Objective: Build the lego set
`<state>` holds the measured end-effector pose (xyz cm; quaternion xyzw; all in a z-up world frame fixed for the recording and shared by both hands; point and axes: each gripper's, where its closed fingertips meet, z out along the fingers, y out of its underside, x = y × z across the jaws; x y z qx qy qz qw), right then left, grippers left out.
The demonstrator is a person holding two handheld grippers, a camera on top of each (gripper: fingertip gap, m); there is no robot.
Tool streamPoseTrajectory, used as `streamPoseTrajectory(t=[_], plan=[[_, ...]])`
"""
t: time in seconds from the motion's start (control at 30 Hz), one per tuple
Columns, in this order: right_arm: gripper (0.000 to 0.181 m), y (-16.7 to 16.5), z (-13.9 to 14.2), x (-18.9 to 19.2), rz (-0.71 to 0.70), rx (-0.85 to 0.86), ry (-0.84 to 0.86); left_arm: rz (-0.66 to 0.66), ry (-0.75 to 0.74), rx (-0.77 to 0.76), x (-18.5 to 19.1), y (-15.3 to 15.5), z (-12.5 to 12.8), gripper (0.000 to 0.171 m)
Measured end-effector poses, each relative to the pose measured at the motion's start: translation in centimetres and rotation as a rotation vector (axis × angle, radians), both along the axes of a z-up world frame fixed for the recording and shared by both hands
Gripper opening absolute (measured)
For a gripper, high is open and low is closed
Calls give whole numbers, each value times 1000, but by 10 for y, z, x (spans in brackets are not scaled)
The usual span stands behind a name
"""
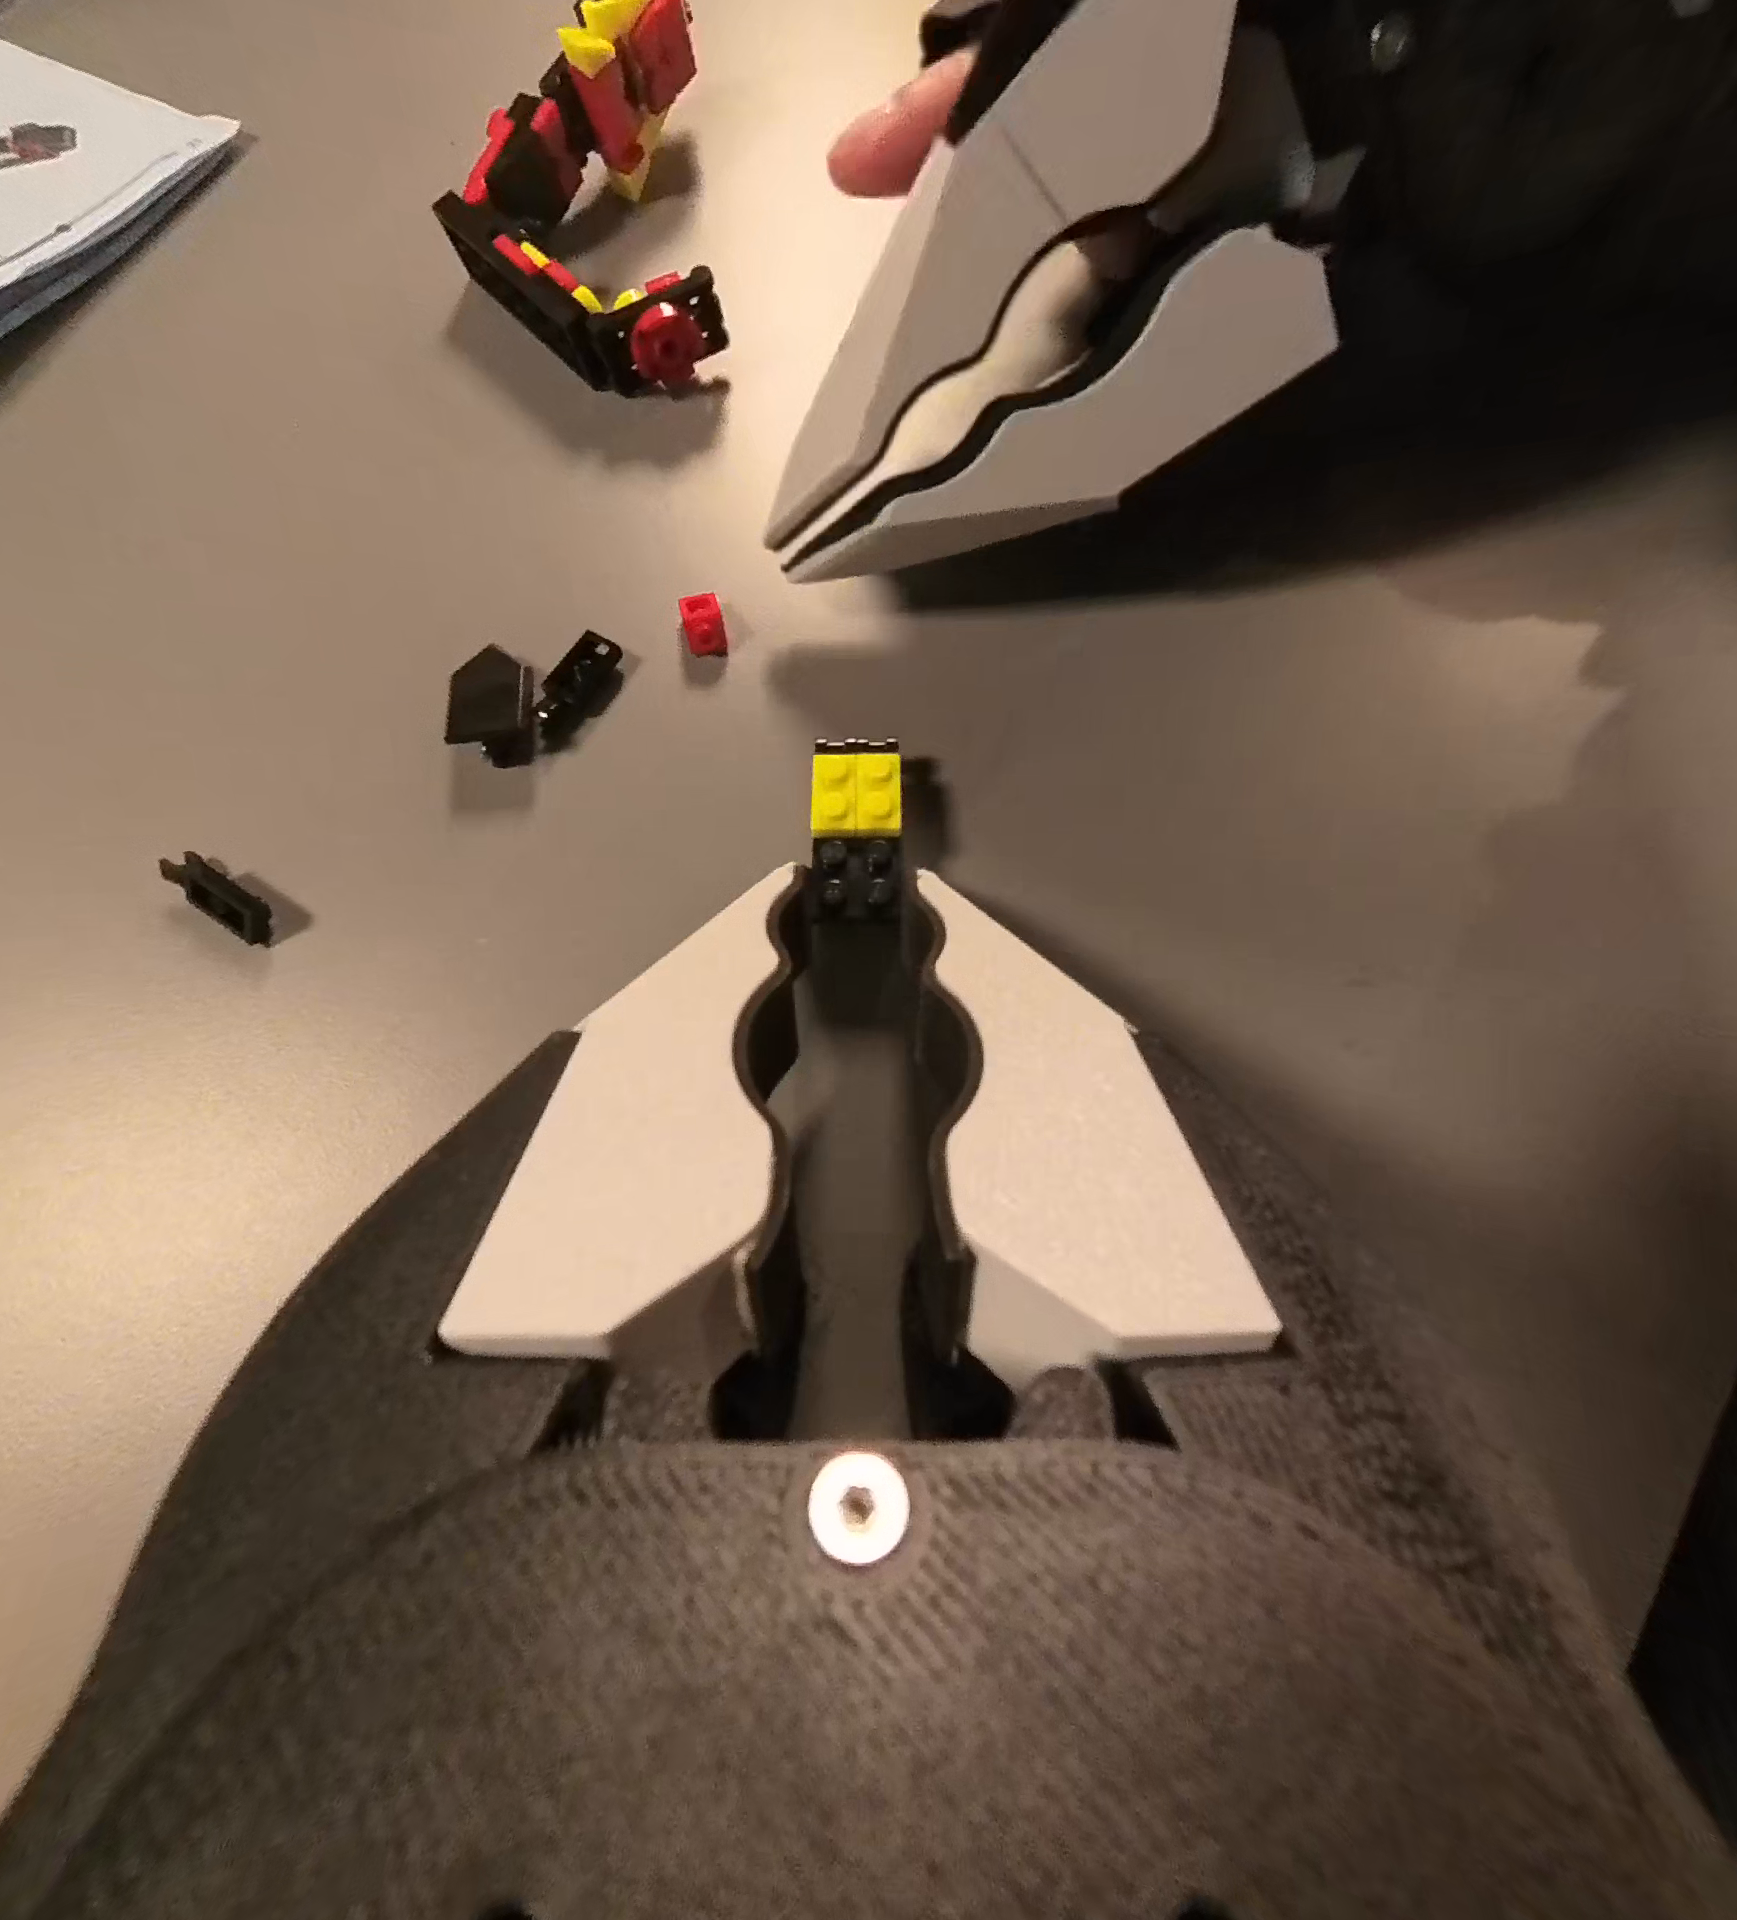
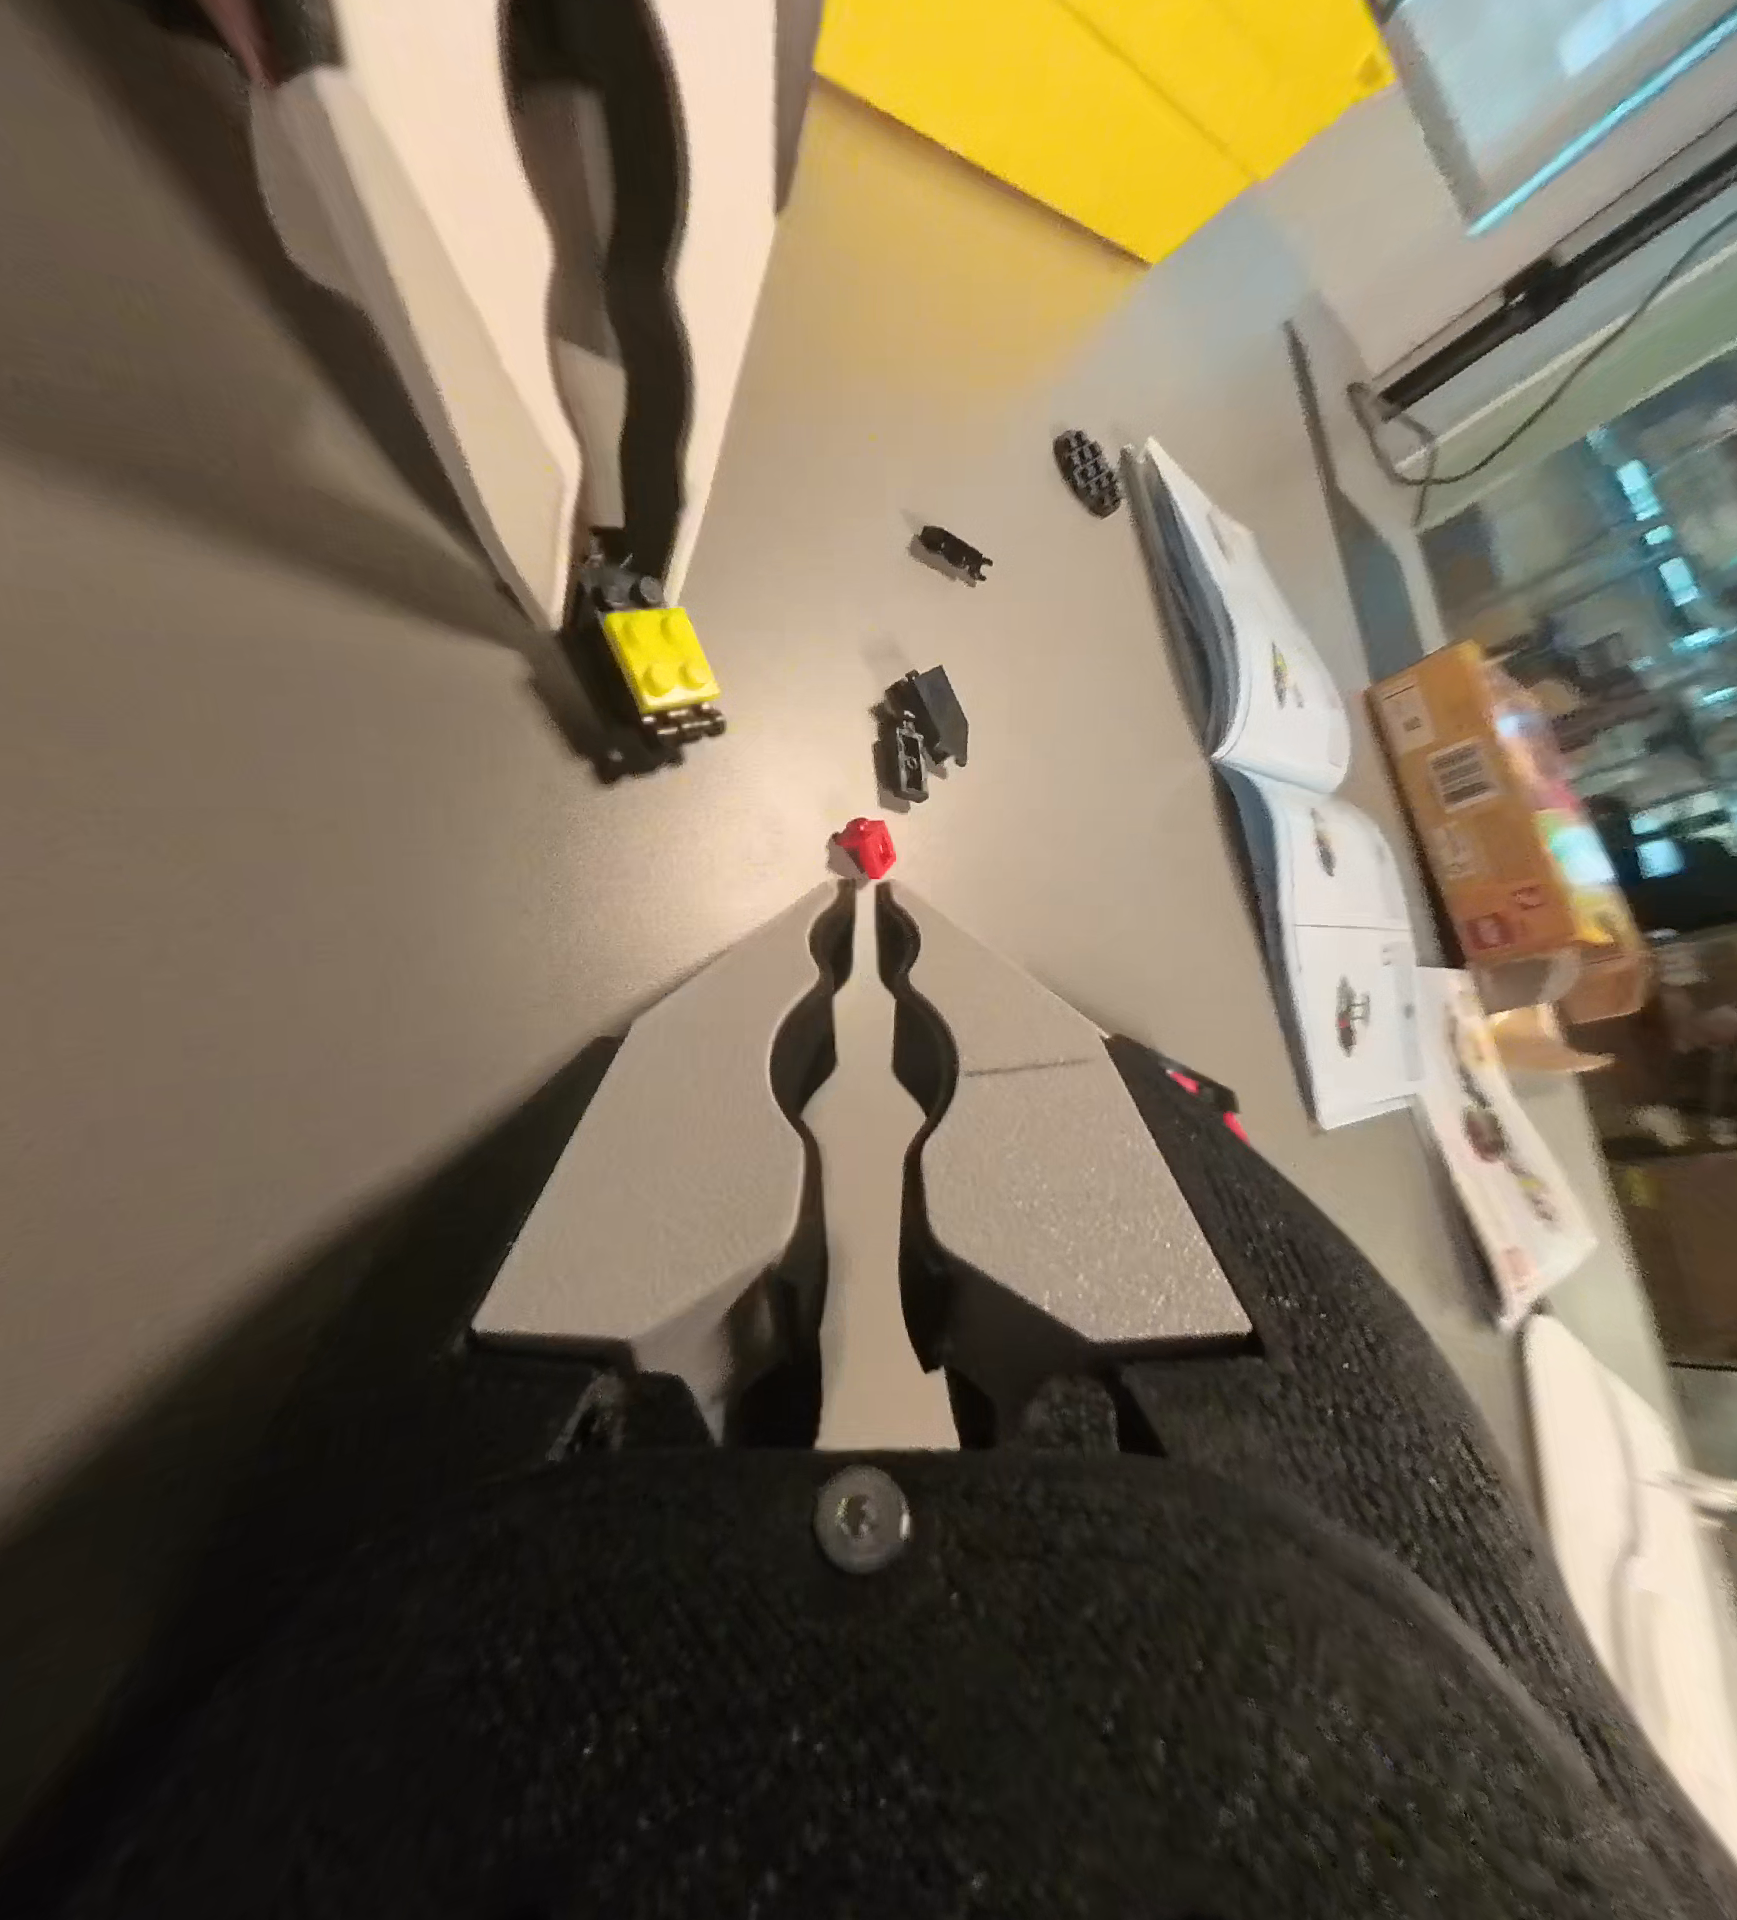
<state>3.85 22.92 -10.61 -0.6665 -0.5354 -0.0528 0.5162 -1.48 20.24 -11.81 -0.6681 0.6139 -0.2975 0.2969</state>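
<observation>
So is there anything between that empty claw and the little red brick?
Nothing. In the right wrist view the right claw points at the red brick just ahead, with only bare table showing in the short gap between them.

**Lego pieces spread over the table**

A small black-and-yellow assembly (image 1: pixel 856 821) is clamped at its black end between the fingers of the left tool (image 1: pixel 859 883); two yellow studded plates sit on top, with black studs showing beyond them. A single small red brick (image 2: pixel 864 847) lies loose on the table (image 1: pixel 220 582), just ahead of the tips of the right tool (image 2: pixel 864 896), whose fingers stand nearly together with nothing between them. Left of the brick, a black sloped piece (image 1: pixel 490 691) and a black clip piece (image 1: pixel 581 673) lie touching. A flat black piece (image 1: pixel 218 899) lies apart. A larger red, black and yellow build (image 1: pixel 589 208) rests farther back.
</observation>
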Motion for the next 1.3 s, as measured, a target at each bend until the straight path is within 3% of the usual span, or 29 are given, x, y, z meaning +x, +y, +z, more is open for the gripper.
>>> streamPoseTrajectory(t=[0.1, 0.27, 0.43, 0.7, 0.87, 0.97, 1.1, 1.3], plan=[[19, 4, 1, 2, 20, -173, 119, 0, 0, -1, 0, 0, 0, 16], [29, 6, 3, -3, 92, -453, 299, 0, 0, 0, 0, 0, 0, 16], [25, 15, -7, -8, 140, -437, 202, 0, -2, -9, 0, 0, 0, 16], [7, 15, -8, -11, 168, -443, 184, -1, 2, 16, 0, 0, 0, 16], [4, 10, 0, -14, 179, -413, 231, 14, -4, 104, 0, 3, 2, 32], [5, -1, 17, -20, 207, -498, 403, 13, -106, 224, 3, 3, 19, 36], [4, -19, 37, -35, 291, -715, 658, -5, -300, 515, 5, -4, 57, 33], [5, -33, 51, -47, 379, -933, 843, -47, -327, 930, 6, -19, 75, 20]])
